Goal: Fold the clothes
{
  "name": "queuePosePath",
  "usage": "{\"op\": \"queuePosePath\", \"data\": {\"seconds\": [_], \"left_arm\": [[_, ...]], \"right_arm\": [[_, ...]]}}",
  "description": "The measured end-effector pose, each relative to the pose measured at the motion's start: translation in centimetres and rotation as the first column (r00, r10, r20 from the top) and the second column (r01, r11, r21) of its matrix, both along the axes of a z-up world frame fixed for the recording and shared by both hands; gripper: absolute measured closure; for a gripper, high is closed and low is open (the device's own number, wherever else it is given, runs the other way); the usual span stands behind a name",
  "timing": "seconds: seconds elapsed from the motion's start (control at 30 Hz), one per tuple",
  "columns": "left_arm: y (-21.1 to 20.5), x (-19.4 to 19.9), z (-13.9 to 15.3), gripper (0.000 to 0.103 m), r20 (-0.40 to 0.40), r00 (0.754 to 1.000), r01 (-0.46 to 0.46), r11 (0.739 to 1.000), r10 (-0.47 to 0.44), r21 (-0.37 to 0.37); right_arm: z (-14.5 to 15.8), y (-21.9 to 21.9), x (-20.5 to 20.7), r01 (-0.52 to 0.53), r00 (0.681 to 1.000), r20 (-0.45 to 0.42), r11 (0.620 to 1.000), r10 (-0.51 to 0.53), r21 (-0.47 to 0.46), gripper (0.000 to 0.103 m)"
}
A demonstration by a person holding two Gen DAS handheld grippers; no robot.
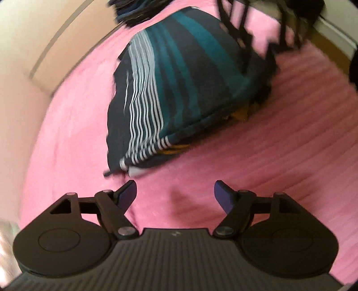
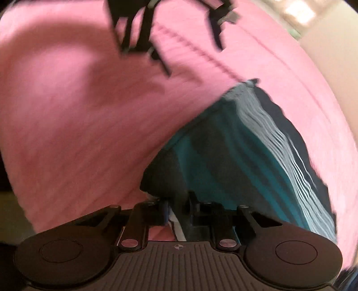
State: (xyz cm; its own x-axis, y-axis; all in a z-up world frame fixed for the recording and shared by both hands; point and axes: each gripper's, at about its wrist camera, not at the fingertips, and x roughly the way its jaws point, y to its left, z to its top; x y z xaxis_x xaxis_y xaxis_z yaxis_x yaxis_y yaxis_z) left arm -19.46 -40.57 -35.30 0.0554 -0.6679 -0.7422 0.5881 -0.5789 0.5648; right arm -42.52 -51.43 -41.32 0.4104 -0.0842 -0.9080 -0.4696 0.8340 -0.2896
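A dark navy garment with teal bands and thin white stripes point(image 1: 179, 85) lies folded over on a pink blanket point(image 1: 268, 161). My left gripper point(image 1: 175, 190) is open just short of the garment's near corner, nothing between its blue-padded fingers. In the right wrist view the same striped garment point(image 2: 235, 161) runs from my right gripper point(image 2: 177, 206) away to the right. The right gripper is shut on the garment's dark edge, and the cloth looks lifted there. The right gripper point(image 1: 257, 29) also shows blurred at the garment's far end in the left wrist view.
The pink blanket point(image 2: 78, 112) covers the whole work surface. A pale wall or headboard point(image 1: 26, 67) borders it on the left. A dark stack of other clothes point(image 1: 132, 11) sits at the far edge. The other gripper's black frame point(image 2: 143, 33) shows blurred at the top.
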Motion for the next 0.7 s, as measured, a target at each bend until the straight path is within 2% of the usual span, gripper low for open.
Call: {"op": "queuePosePath", "data": {"seconds": [0.07, 0.17, 0.23, 0.27, 0.3, 0.37, 0.4, 0.53, 0.7], "left_arm": [[-1.1, -0.1, -1.4, 0.029, 0.086, 0.992, 0.091, 0.995, -0.087, -0.037], [-2.8, 0.0, -3.2, 0.030, 0.176, 0.964, 0.212, 0.975, -0.199, -0.061], [-3.9, 0.2, -4.1, 0.044, 0.211, 0.937, 0.292, 0.955, -0.276, -0.045], [-4.4, 0.4, -4.2, 0.060, 0.210, 0.929, 0.317, 0.948, -0.305, -0.026], [-4.9, 0.5, -4.3, 0.064, 0.204, 0.921, 0.339, 0.941, -0.331, -0.006], [-5.8, 0.8, -4.0, 0.084, 0.197, 0.914, 0.358, 0.933, -0.355, 0.021], [-6.1, 1.0, -3.5, 0.089, 0.189, 0.915, 0.358, 0.933, -0.357, 0.030], [-5.7, 2.1, 0.1, 0.092, 0.153, 0.923, 0.354, 0.935, -0.353, 0.024], [-3.9, 2.5, 6.1, 0.092, 0.163, 0.902, 0.391, 0.916, -0.400, 0.088]], "right_arm": [[1.4, -0.7, 0.1, 0.030, 0.999, 0.024, 0.999, -0.031, 0.031, 0.090], [2.6, -2.0, 0.0, 0.079, 0.995, 0.050, 0.994, -0.083, 0.071, 0.090], [3.1, -2.3, 0.2, 0.107, 0.992, 0.064, 0.990, -0.112, 0.090, 0.090], [3.3, -2.3, 0.0, 0.115, 0.990, 0.068, 0.989, -0.122, 0.096, 0.090], [3.4, -2.3, 0.0, 0.125, 0.989, 0.070, 0.987, -0.132, 0.103, 0.090], [3.9, -2.6, 0.3, 0.150, 0.985, 0.066, 0.982, -0.158, 0.118, 0.091], [4.2, -2.7, 0.5, 0.161, 0.984, 0.061, 0.979, -0.169, 0.125, 0.092], [6.3, -1.9, -0.2, 0.190, 0.978, 0.053, 0.968, -0.201, 0.161, 0.093], [9.3, -1.2, -0.9, 0.220, 0.969, 0.048, 0.935, -0.242, 0.279, 0.093]]}}
